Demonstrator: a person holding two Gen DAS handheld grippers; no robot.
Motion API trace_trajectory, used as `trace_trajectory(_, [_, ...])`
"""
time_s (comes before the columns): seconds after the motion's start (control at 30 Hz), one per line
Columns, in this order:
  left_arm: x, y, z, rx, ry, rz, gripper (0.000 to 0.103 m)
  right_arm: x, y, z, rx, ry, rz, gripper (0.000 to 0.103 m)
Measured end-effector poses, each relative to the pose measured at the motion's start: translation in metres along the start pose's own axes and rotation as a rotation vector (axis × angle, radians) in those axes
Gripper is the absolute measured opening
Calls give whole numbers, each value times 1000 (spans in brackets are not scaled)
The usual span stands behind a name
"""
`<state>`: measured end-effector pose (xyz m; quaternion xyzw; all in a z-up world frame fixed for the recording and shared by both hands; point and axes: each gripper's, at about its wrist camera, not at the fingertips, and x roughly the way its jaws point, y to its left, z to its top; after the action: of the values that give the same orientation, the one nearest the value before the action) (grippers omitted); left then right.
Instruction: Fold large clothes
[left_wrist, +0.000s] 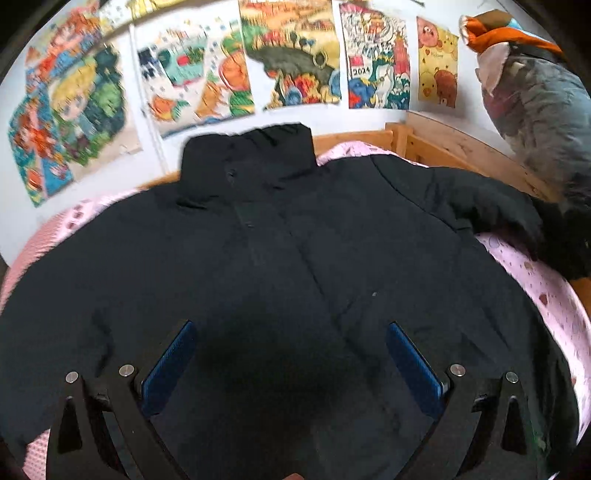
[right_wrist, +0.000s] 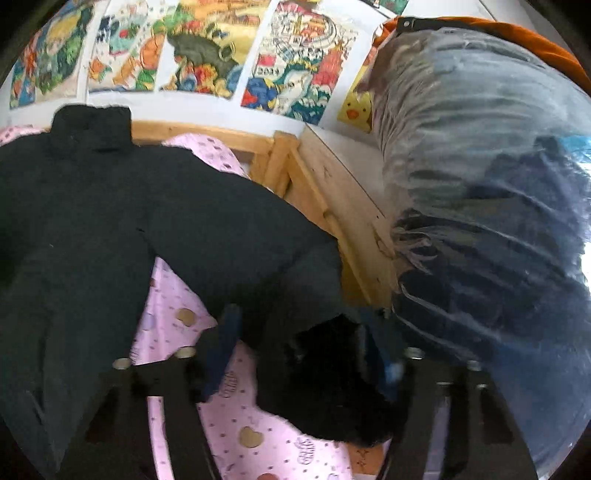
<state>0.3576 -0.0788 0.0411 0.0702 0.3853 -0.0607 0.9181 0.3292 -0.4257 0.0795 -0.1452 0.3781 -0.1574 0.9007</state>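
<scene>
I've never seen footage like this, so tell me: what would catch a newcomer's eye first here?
A big black padded jacket lies spread front-up over a pink patterned bedsheet, collar toward the wall. Behind it, a row of bright cartoon posters covers the wall. On the right, a bulging clear plastic bag of clothes looms beside the wooden bed frame, and the right gripper has the jacket's sleeve end between its fingers.

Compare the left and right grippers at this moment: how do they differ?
The left gripper hangs wide open above the jacket body with nothing between its pads; the right gripper stands narrower, the jacket's sleeve cuff between its fingers. Whether those pads already press the cuff is unclear. Both have blue pads and point down at the bed.
</scene>
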Motion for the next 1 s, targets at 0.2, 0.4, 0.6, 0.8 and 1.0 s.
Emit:
trace_trajectory(0.2, [48, -23, 35, -43, -1, -51, 103, 0, -1, -3, 50, -2, 88, 10])
trace_trajectory(0.4, [96, -58, 51, -64, 28, -101, 103, -33, 1, -1, 207, -99, 358, 8])
trace_trajectory(0.6, [137, -92, 64, -80, 66, -111, 103, -66, 24, 3, 250, -173, 561, 8])
trace_trajectory(0.8, [174, -119, 65, -8, 156, -70, 103, -84, 36, 13, 277, -255, 659, 8])
trace_trajectory(1.0, [141, -84, 57, -67, 96, -88, 103, -111, 51, 30, 272, -369, 706, 8])
